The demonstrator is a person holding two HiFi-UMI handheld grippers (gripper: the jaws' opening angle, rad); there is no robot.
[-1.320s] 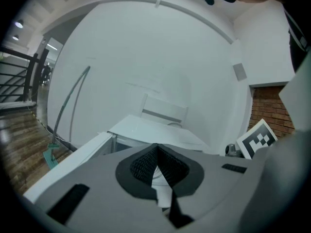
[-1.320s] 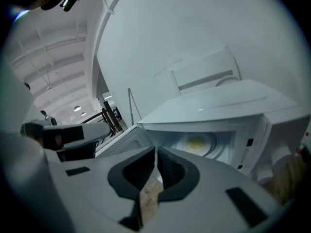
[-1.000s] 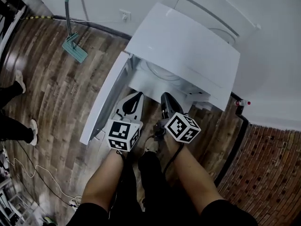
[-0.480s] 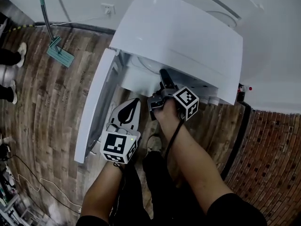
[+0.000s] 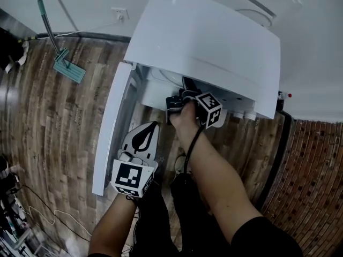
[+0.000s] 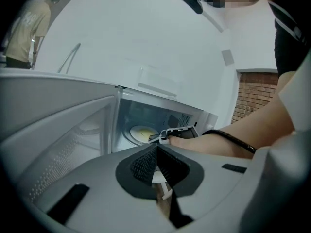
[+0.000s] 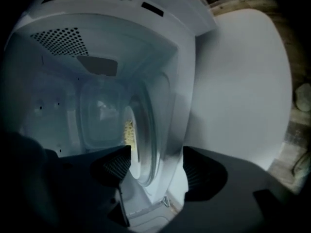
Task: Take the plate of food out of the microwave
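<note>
My right gripper (image 5: 185, 91) has reached into the microwave (image 5: 209, 42), jaws spread astride the plate (image 7: 148, 130) rim. My left gripper (image 5: 152, 128) hangs outside the microwave, clenched empty.

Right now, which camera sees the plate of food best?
The left gripper view: the plate shows its round face and yellow food inside the microwave. The right gripper view sees it close but edge-on, between the open right claw. In the head view the microwave's top hides it.
</note>
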